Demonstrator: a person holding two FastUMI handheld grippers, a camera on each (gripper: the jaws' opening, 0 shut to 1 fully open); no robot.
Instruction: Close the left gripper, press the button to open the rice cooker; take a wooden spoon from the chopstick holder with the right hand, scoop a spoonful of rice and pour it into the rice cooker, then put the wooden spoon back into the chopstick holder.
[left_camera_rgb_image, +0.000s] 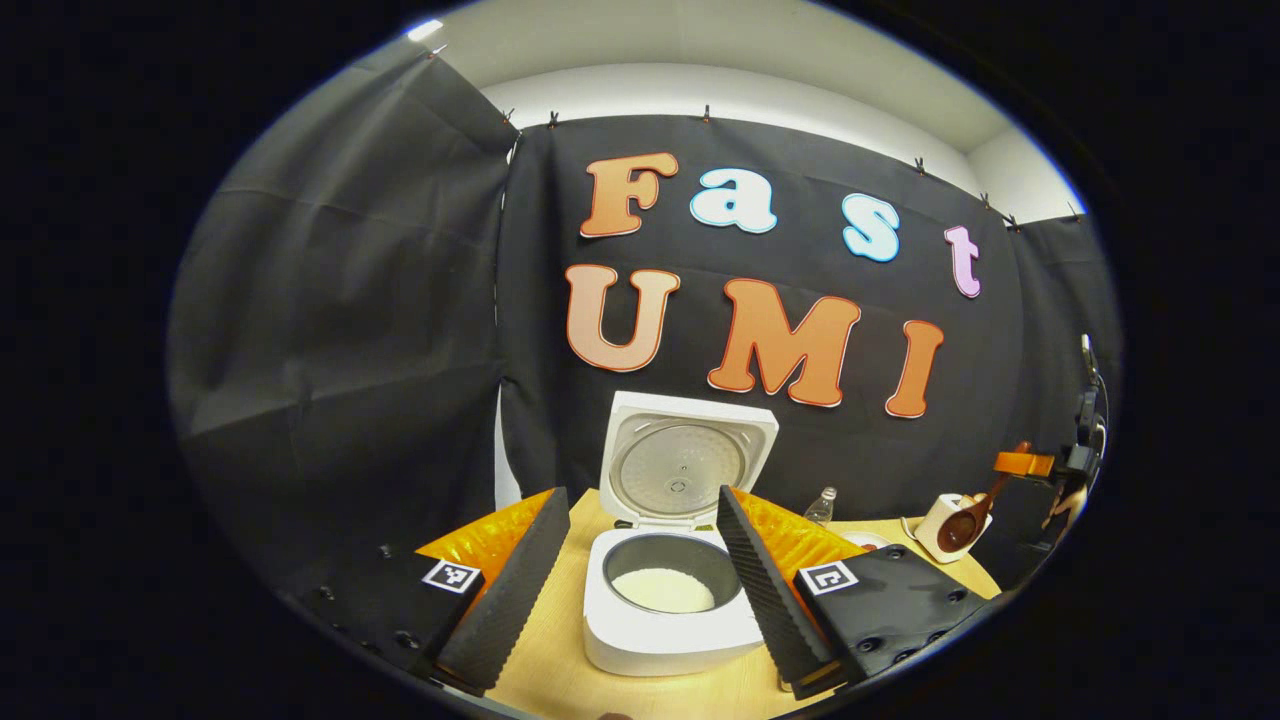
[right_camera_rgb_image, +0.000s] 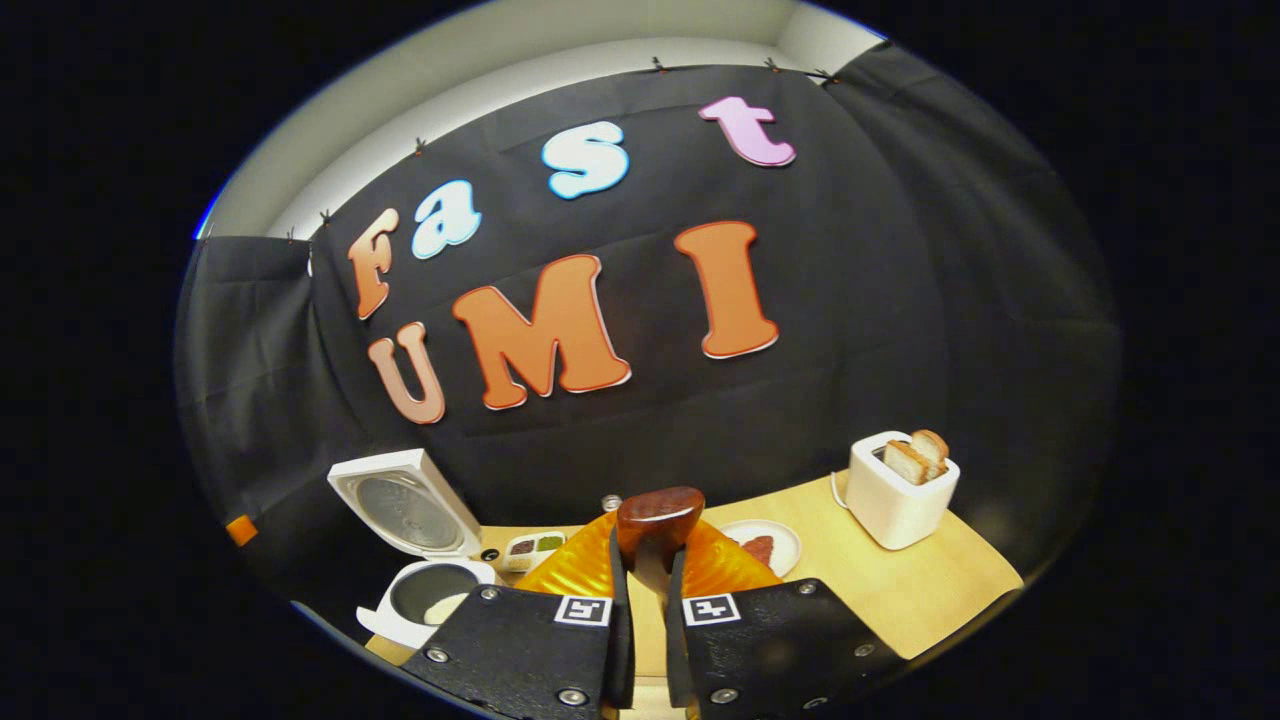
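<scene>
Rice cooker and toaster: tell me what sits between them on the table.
In the right gripper view, between the rice cooker and the toaster lie a small tray and a plate, partly hidden behind the right gripper holding the spoon.

A white rice cooker (left_camera_rgb_image: 672, 600) stood on the wooden surface (left_camera_rgb_image: 560, 650) with its lid (left_camera_rgb_image: 690, 460) raised upright, a little rice (left_camera_rgb_image: 663, 590) lying in its grey pot. A dark wooden spoon (right_camera_rgb_image: 655, 520) stuck out beyond the right gripper's (right_camera_rgb_image: 648, 590) jaws, clamped by its handle, bowl forward.

Black cloth wall (left_camera_rgb_image: 350, 330) hangs clipped behind the pale wooden bench (right_camera_rgb_image: 900, 590); white wall (left_camera_rgb_image: 720, 90) shows above it.
</scene>
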